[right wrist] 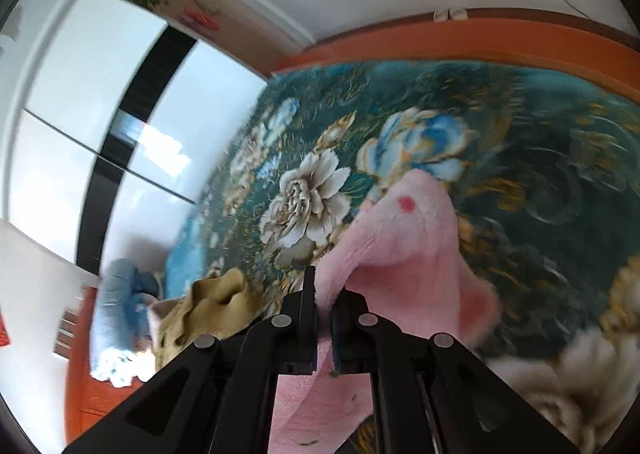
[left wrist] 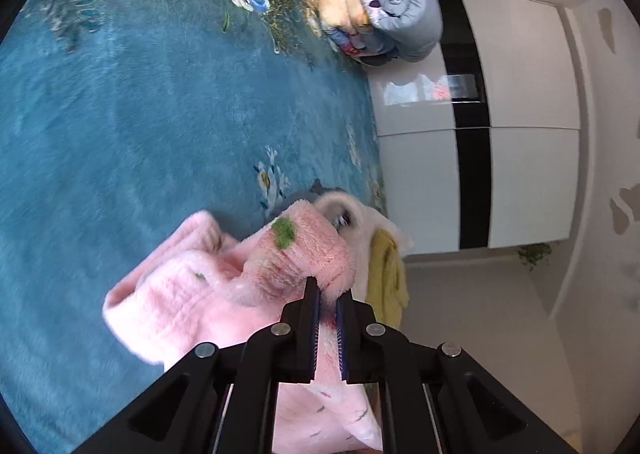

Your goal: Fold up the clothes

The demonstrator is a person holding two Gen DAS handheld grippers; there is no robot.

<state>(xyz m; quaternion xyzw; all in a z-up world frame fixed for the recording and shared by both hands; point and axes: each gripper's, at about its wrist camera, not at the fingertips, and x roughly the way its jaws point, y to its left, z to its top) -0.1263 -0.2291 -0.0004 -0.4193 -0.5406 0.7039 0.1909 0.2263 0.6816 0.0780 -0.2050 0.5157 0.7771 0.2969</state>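
A fluffy pink garment (left wrist: 192, 294) with small green and red spots is held over the blue floral bedspread (left wrist: 140, 114). My left gripper (left wrist: 328, 290) is shut on a bunched fold of it. In the right wrist view my right gripper (right wrist: 325, 286) is shut on another edge of the same pink garment (right wrist: 400, 238), which drapes away over the bedspread (right wrist: 540, 174) and hangs below the fingers. How much of the garment rests on the bed is hidden by the grippers.
A pile of other clothes, white and yellow-green (left wrist: 384, 266), lies at the bed's edge; it shows as an olive heap in the right wrist view (right wrist: 208, 306). Folded quilts (left wrist: 380, 2) are stacked at the bed's far end. A white and black wardrobe (left wrist: 500, 134) stands alongside. An orange wooden bed frame (right wrist: 480, 42) borders the bed.
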